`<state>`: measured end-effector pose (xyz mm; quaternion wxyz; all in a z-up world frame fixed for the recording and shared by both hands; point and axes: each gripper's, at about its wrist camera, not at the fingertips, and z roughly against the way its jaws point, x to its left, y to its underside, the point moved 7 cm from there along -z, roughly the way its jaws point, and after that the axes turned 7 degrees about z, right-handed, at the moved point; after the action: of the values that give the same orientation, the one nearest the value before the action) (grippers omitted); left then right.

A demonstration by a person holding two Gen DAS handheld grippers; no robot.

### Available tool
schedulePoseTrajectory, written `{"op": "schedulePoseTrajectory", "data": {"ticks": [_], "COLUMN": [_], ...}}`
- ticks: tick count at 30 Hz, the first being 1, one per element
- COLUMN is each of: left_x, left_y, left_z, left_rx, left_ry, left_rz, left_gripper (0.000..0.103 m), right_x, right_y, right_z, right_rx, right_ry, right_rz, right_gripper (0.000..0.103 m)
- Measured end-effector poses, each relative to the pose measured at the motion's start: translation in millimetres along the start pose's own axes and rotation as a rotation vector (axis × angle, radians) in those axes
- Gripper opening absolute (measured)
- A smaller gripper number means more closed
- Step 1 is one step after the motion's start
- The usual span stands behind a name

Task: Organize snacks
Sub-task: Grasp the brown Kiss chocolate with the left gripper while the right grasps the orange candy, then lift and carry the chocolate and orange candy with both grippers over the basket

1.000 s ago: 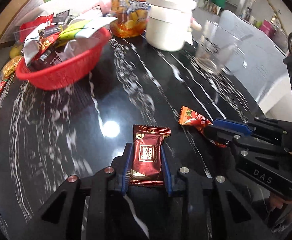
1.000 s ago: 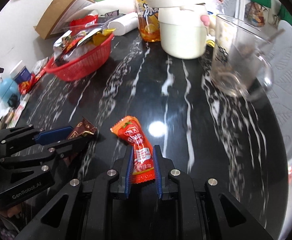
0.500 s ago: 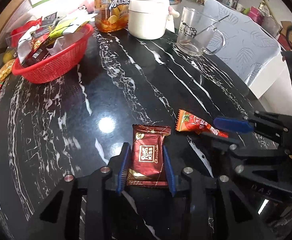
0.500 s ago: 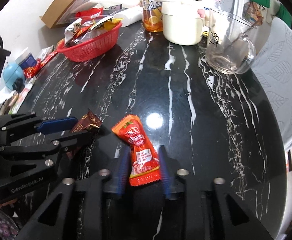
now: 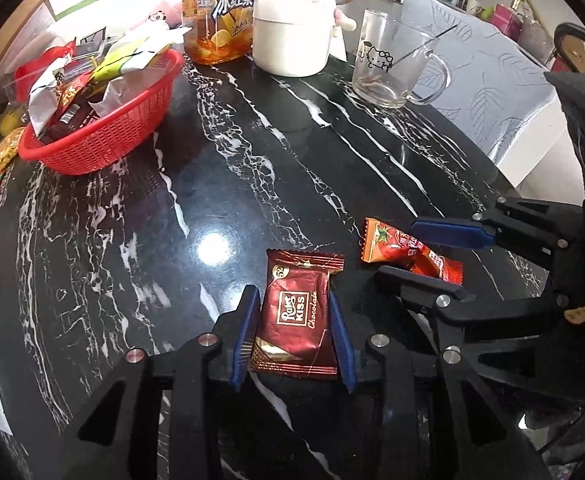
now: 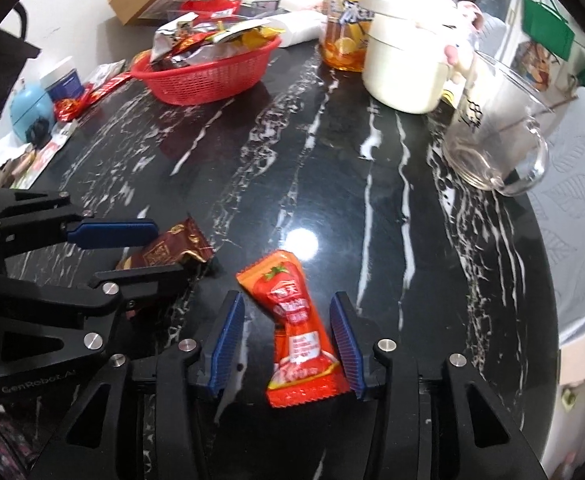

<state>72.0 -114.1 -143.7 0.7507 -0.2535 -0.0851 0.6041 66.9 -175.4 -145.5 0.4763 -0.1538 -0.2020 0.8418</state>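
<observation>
The worktop (image 5: 112, 240) was a glossy black slab veined with white, a ceiling light glaring off it just ahead of both tools. The left hand-held gripper (image 5: 292, 334) stood released, its blue pads flanking the dark red chocolate packet (image 5: 296, 320) that lay flat between them; its jaws had eased apart a little. The right hand-held gripper (image 6: 286, 346) had just been opening, and the orange sachet (image 6: 296, 332) rested loose on the stone between its spread pads. Far ahead and to the left sat the red basket (image 5: 108, 136) heaped with wrappers; straight ahead stood a tea bottle (image 5: 218, 12), a white pot (image 5: 290, 28) and a glass mug (image 5: 392, 64). Beyond the right edge was a pale leaf-patterned seat (image 5: 488, 92).
</observation>
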Motion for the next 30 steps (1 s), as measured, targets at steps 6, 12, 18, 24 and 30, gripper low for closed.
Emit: {"op": "schedulePoseTrajectory", "data": {"ticks": [6,12,18,24,30], "left_x": [1,2,0,-2,5], "left_y": [2,-1,-4,-6,-10], "left_z": [3,14,24,33,53], "left_rx": [-0.01,-0.046,-0.067,-0.083,-0.132], "left_ry": [-0.004,-0.009,0.006,0.026,0.023], "left_rz": [-0.013,-0.01,0.01,0.025,0.058], "left_gripper": [0.027,0.027,0.027,0.027,0.027], "right_x": [10,6,-1,1,7], "right_y": [0,2,3,2,-9], "right_z": [3,6,20,30,42], "right_rx": [-0.022,-0.033,-0.07,-0.094,-0.128], "right_ry": [0.011,-0.022,-0.04,-0.064,-0.085], "right_rz": [0.032,-0.017,-0.073,-0.099,-0.085], "right_gripper": [0.016,0.015,0.015,0.015,0.015]}}
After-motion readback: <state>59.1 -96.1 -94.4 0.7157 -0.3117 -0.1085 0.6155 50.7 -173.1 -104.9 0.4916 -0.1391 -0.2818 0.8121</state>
